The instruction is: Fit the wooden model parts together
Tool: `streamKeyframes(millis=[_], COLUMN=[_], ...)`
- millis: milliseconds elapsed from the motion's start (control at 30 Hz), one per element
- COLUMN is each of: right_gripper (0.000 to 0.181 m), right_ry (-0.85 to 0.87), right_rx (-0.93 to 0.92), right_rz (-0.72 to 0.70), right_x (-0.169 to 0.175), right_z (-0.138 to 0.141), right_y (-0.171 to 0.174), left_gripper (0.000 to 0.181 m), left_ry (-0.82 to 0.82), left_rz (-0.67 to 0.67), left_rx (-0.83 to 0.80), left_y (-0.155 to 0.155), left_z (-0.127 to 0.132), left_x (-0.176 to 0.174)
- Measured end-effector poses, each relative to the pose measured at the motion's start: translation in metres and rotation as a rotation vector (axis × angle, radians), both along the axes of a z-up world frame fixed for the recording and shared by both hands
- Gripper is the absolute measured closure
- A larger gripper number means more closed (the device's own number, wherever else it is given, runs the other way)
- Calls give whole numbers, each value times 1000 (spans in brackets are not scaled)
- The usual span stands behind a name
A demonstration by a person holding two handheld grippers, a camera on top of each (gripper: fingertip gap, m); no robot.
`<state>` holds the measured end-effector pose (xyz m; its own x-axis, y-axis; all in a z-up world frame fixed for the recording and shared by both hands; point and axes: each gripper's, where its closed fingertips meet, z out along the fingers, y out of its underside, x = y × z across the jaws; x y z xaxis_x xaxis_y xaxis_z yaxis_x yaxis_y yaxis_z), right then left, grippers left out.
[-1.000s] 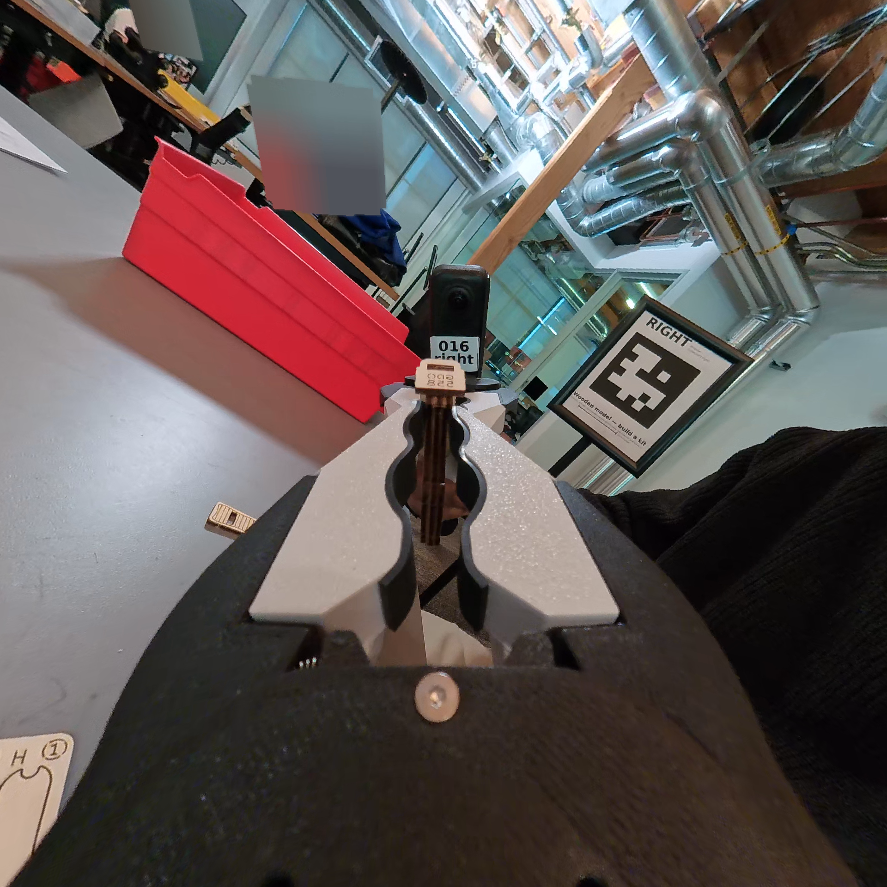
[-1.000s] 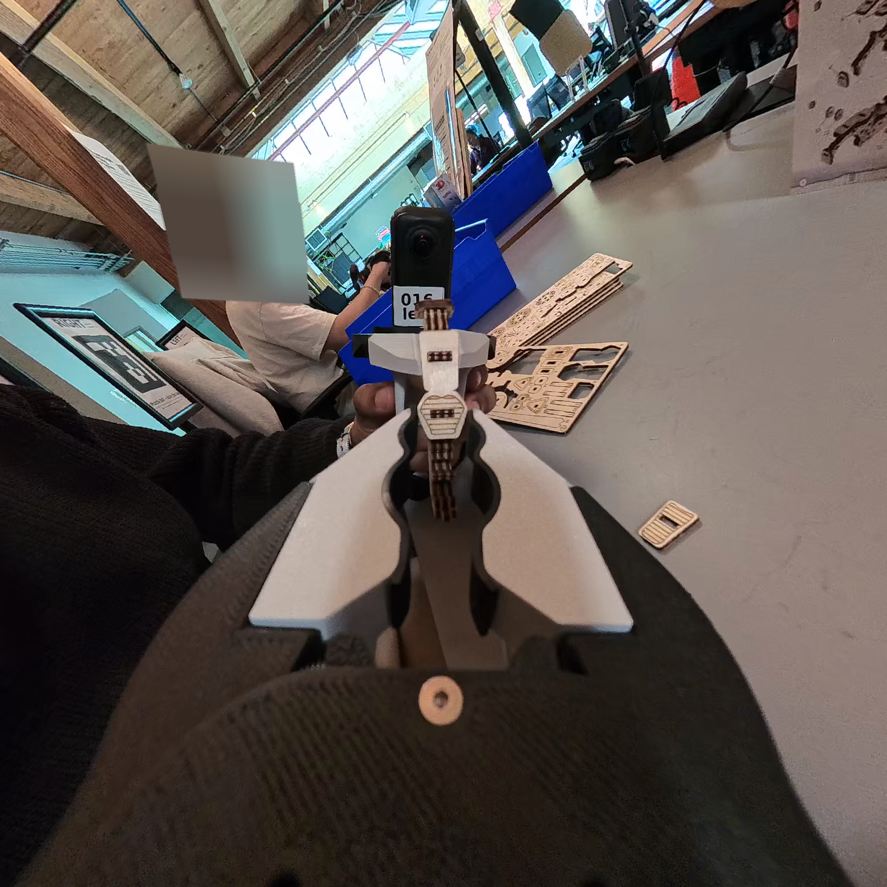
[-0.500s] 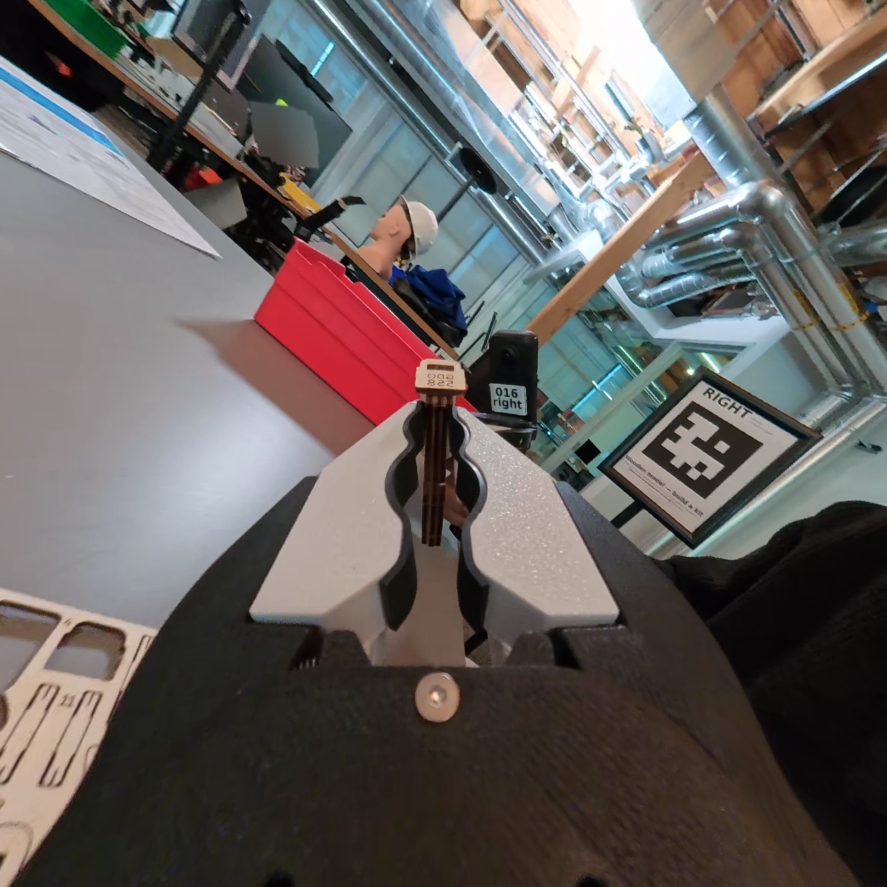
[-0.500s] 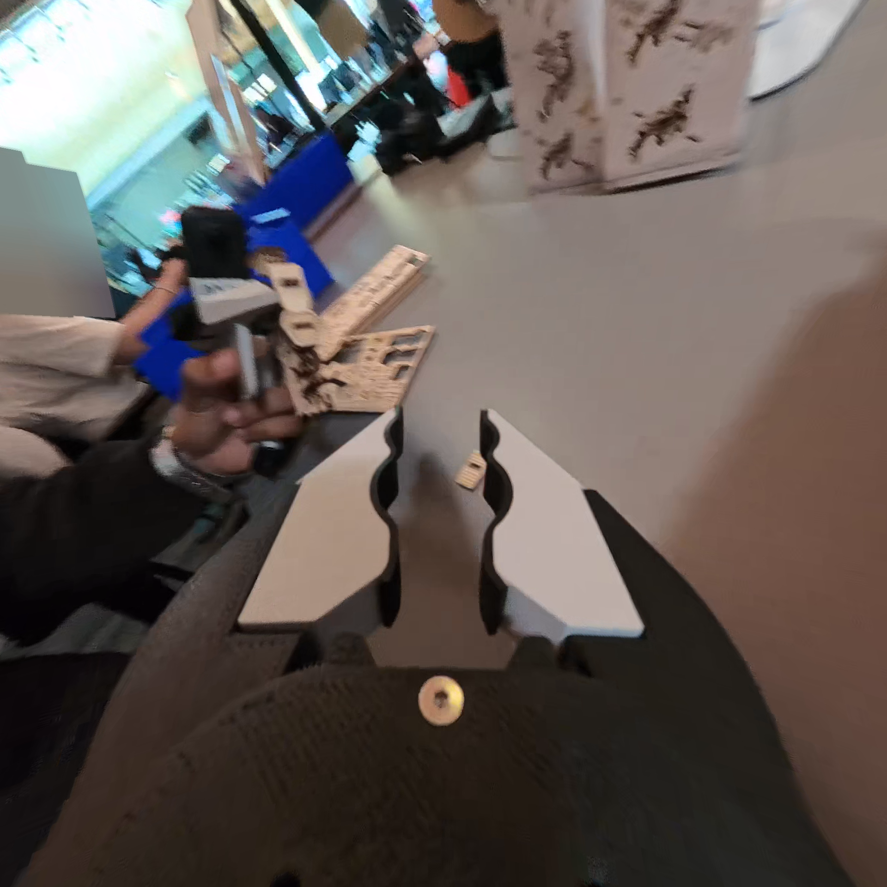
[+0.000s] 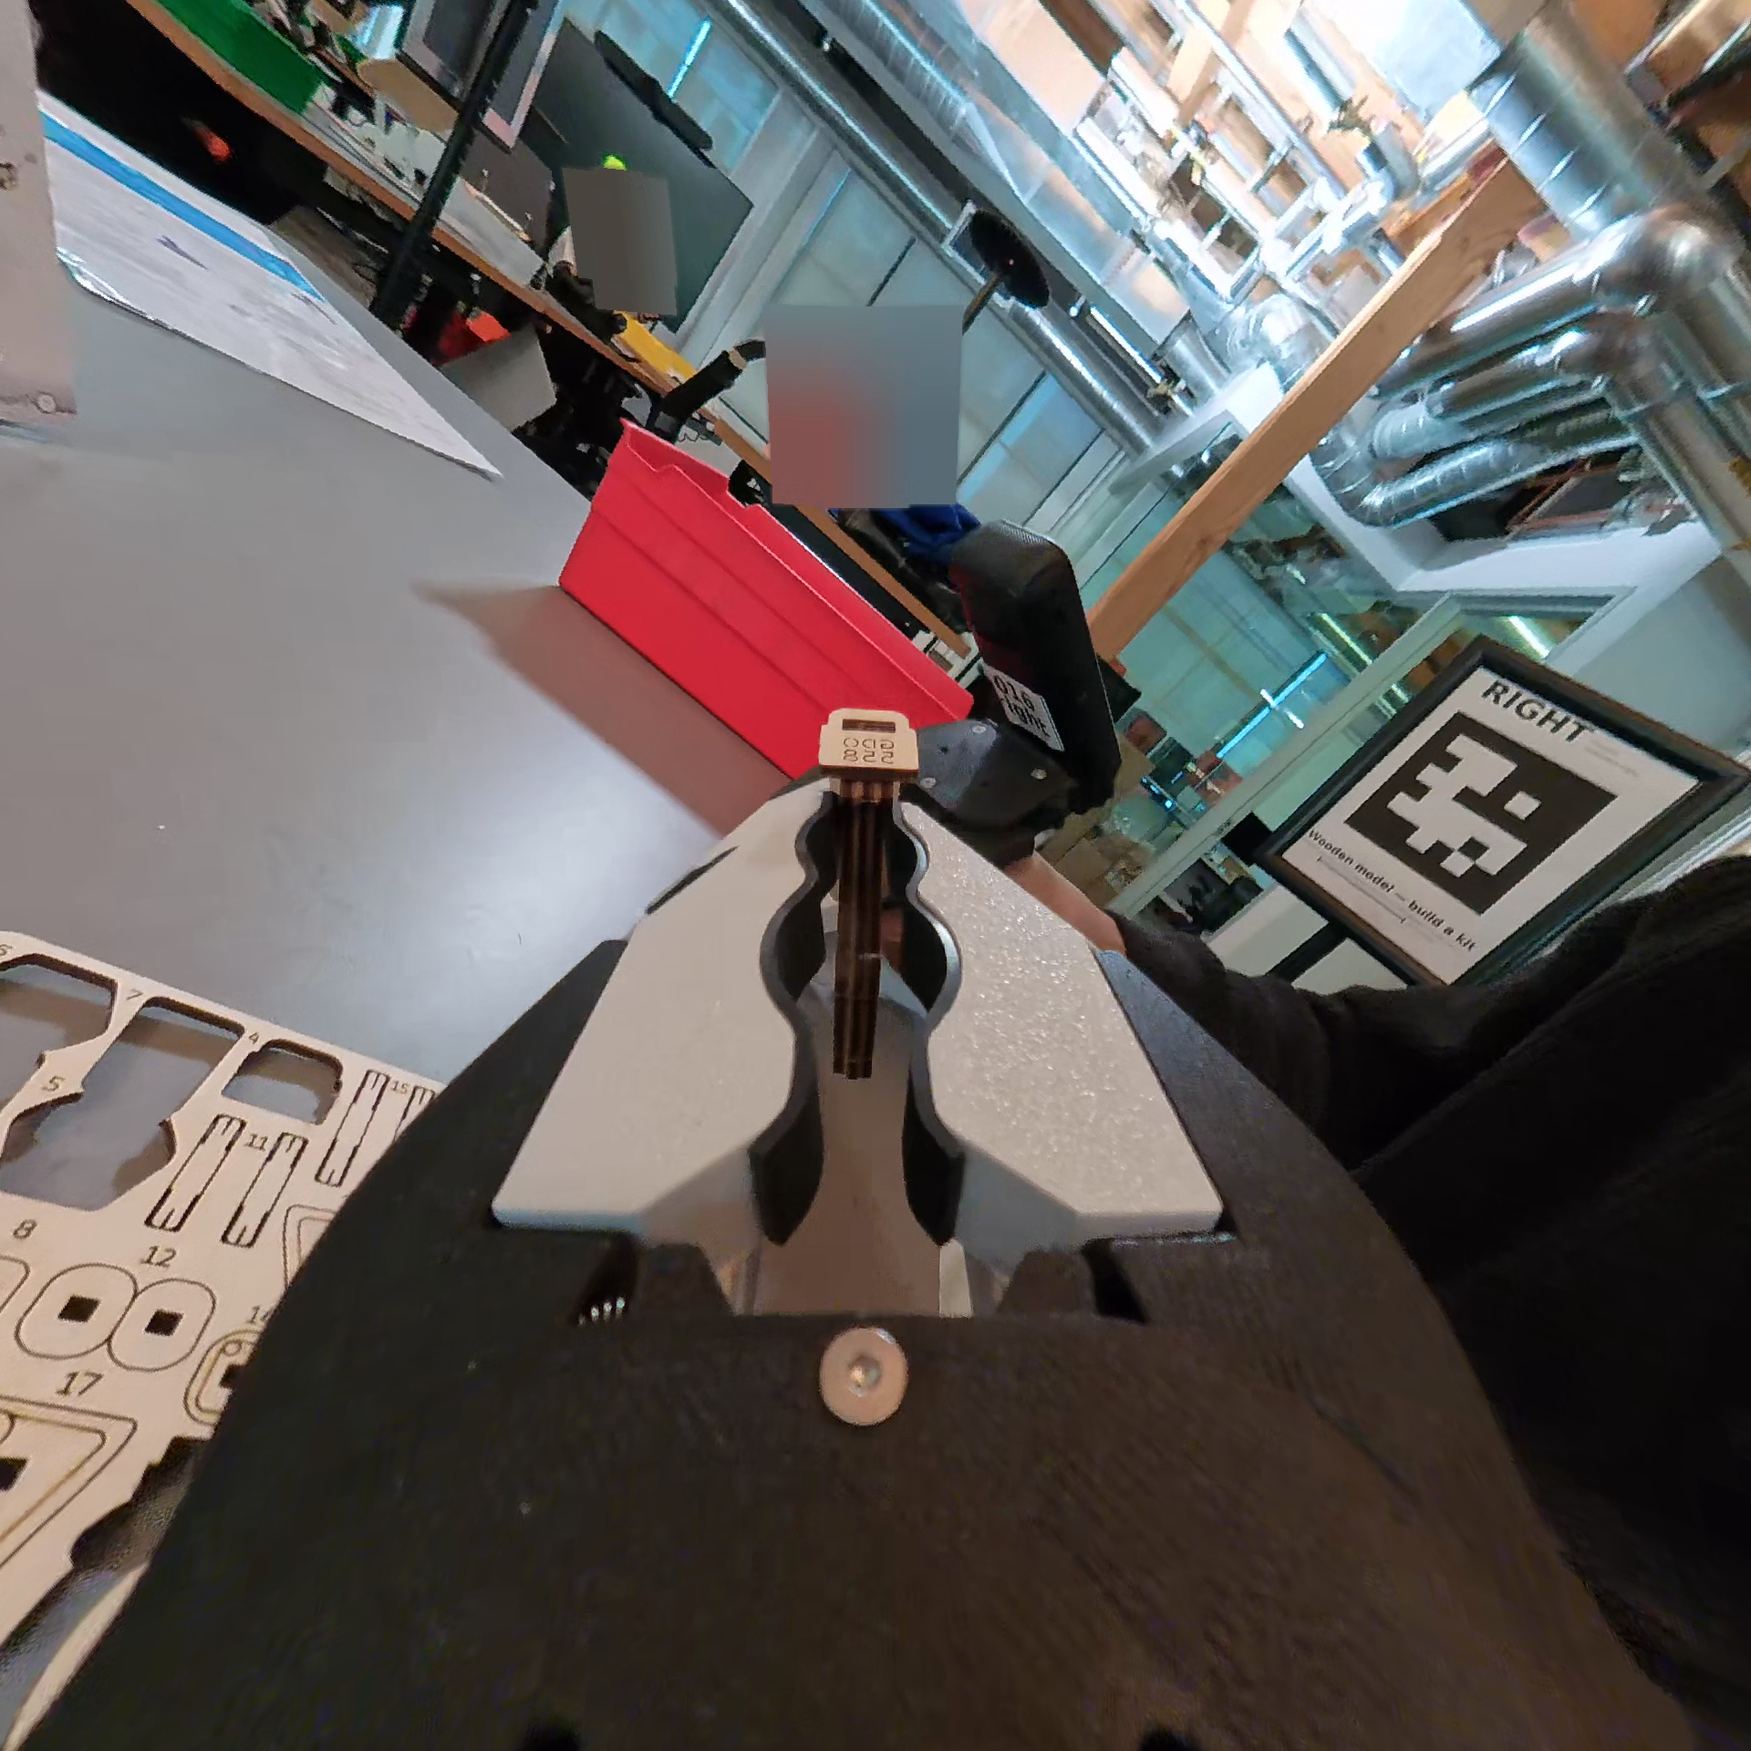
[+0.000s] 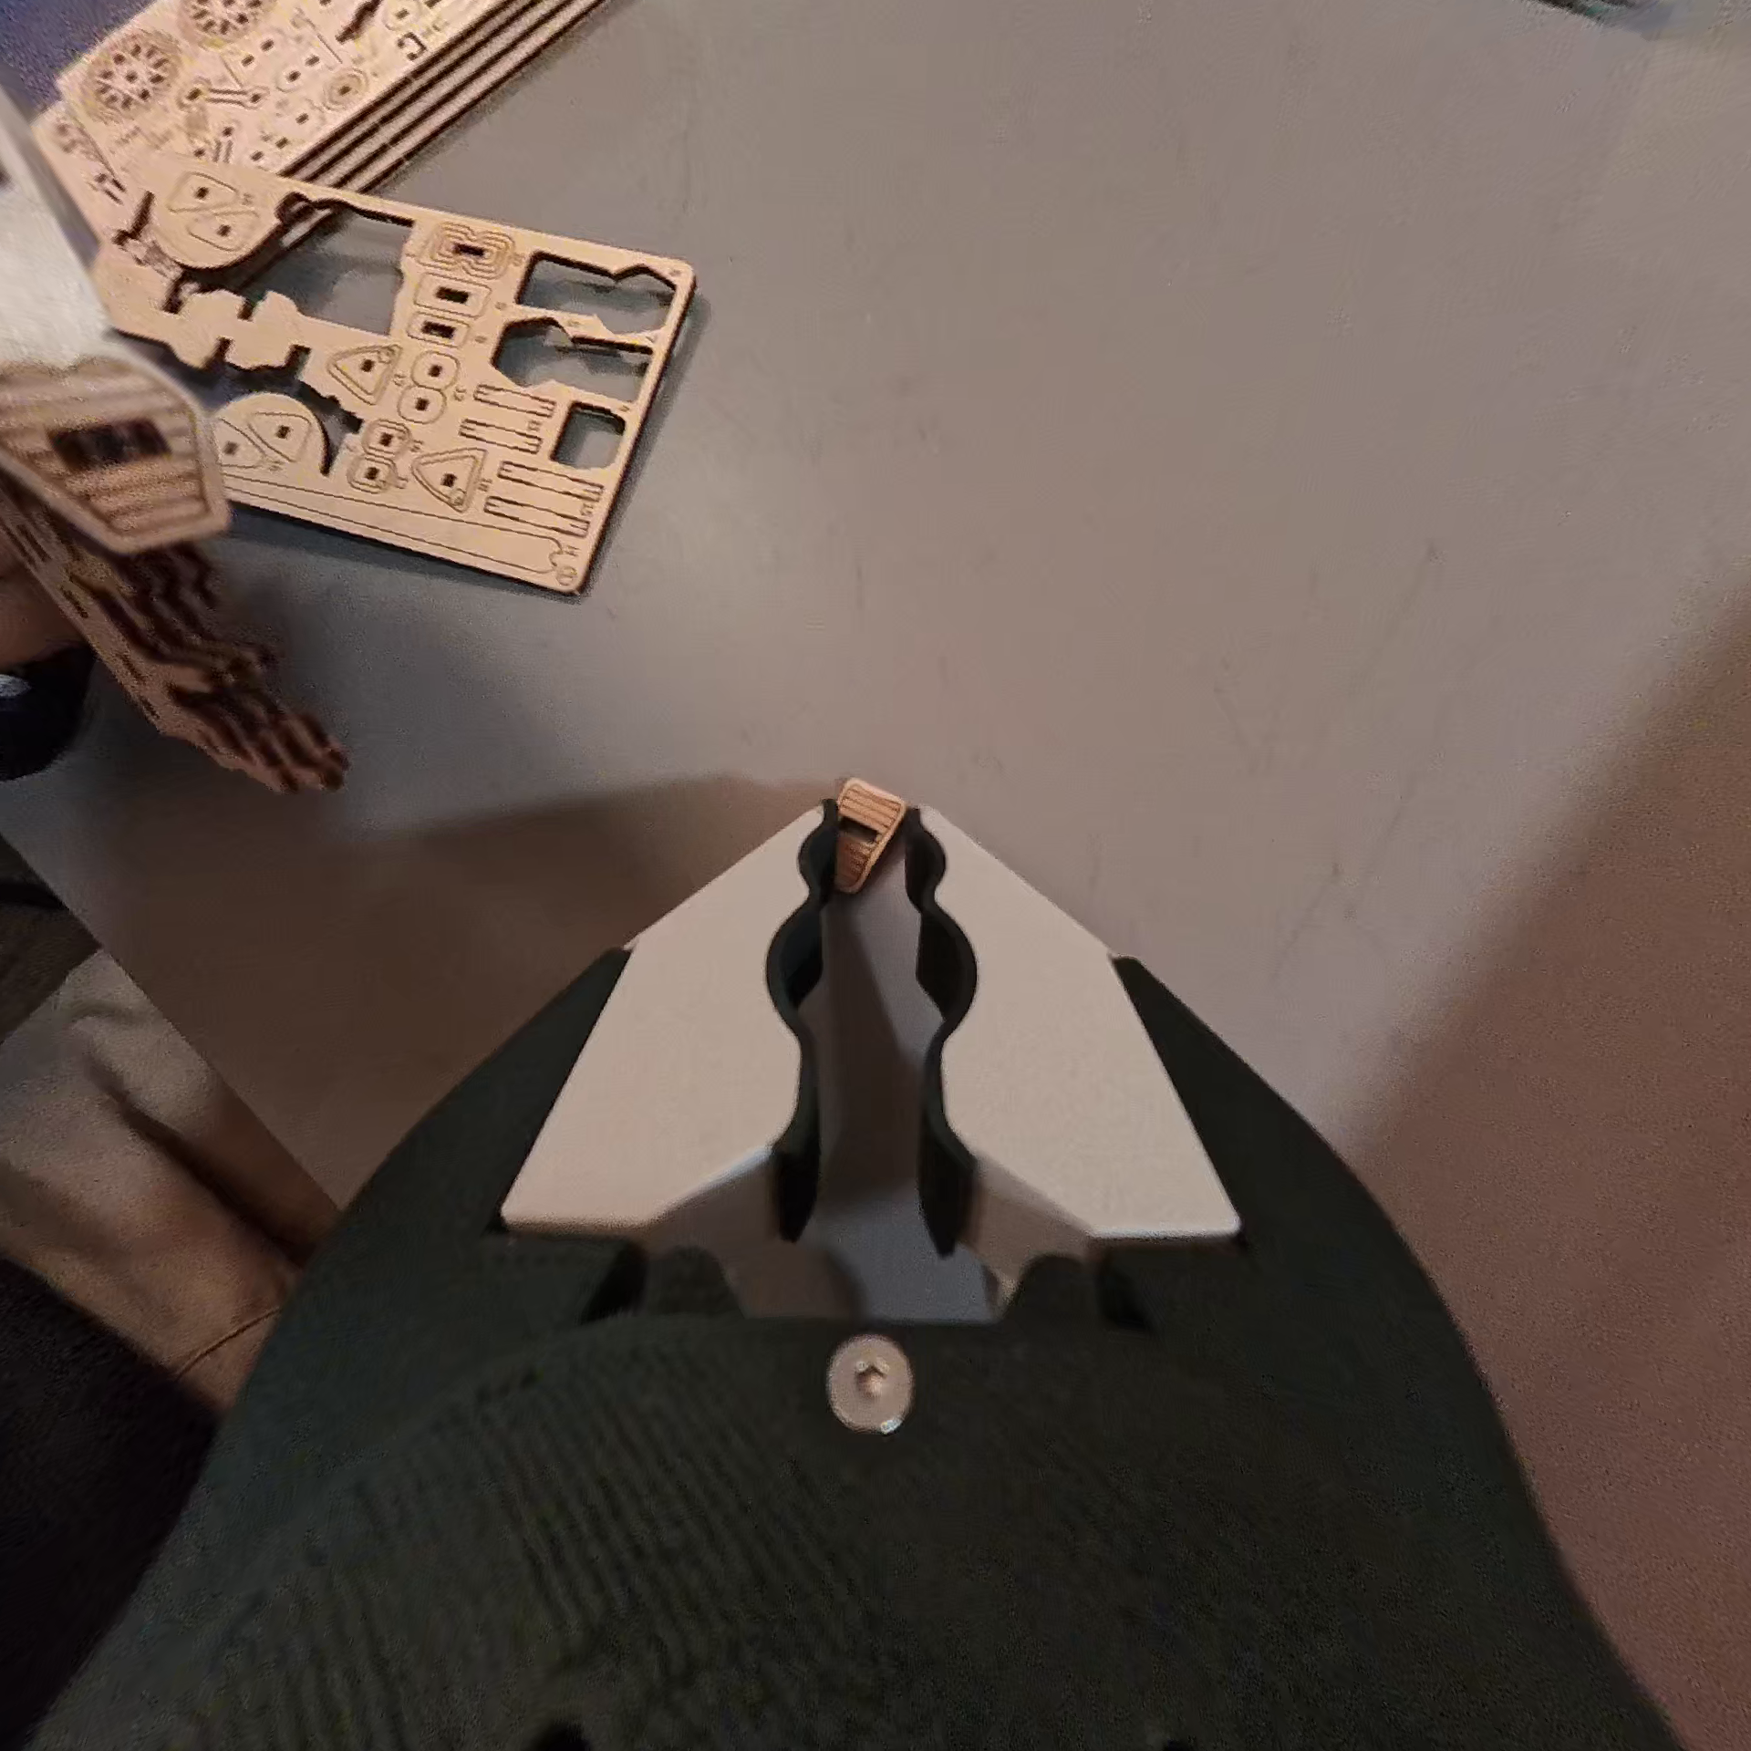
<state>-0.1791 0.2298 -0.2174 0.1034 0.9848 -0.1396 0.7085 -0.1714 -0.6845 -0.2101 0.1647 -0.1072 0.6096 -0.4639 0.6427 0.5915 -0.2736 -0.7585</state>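
My left gripper [image 5: 857, 805] is shut on a wooden sub-assembly [image 5: 860, 910], a stack of thin plates held edge-on with a small engraved cap piece [image 5: 867, 744] on top. The assembly also shows at the left edge of the right wrist view [image 6: 123, 493], held above the table. My right gripper [image 6: 867, 824] points down at the grey table [image 6: 1137, 474], and its fingertips are closed around a small ribbed wooden piece [image 6: 862, 839] that stands tilted between them. The right gripper also shows in the left wrist view [image 5: 1023, 749], beyond the assembly.
A punched-out wooden parts sheet [image 6: 455, 379] lies on the table, with a stack of more sheets [image 6: 284, 85] behind it. Another sheet [image 5: 142, 1184] shows at lower left. A red bin [image 5: 758, 635] and paper [image 5: 237, 275] are farther back. A framed marker sign [image 5: 1478, 815] stands at right. Across from one pair of fingers to the other is roughly 12 cm.
My right gripper let go of the assembly, opened, swung down to the table and closed around the small loose piece. My left gripper kept its hold and drew back over the parts sheet.
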Motion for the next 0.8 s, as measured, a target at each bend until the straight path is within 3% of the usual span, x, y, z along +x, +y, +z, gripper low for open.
streamKeyframes(millis=[67, 233, 533, 733, 800], right_gripper=[179, 175, 149, 156, 157], right_ry=[35, 151, 57, 47, 68], right_rx=[-18, -43, 18, 154, 125], right_rz=[31, 13, -12, 1, 74], right_x=[-5, -11, -9, -12, -14], right_z=[5, 27, 5, 2, 2], right_y=[-4, -1, -4, 1, -9], left_gripper=[174, 174, 174, 174, 174], left_ry=[19, 52, 11, 4, 3], left_rz=[-11, -13, -27, -27, -26], left_rx=[3, -19, -21, -22, -22], left_y=[-3, -4, 0, 0, 0], left_z=[0, -5, -5, -6, -6], left_x=[3, 3, 3, 2, 2])
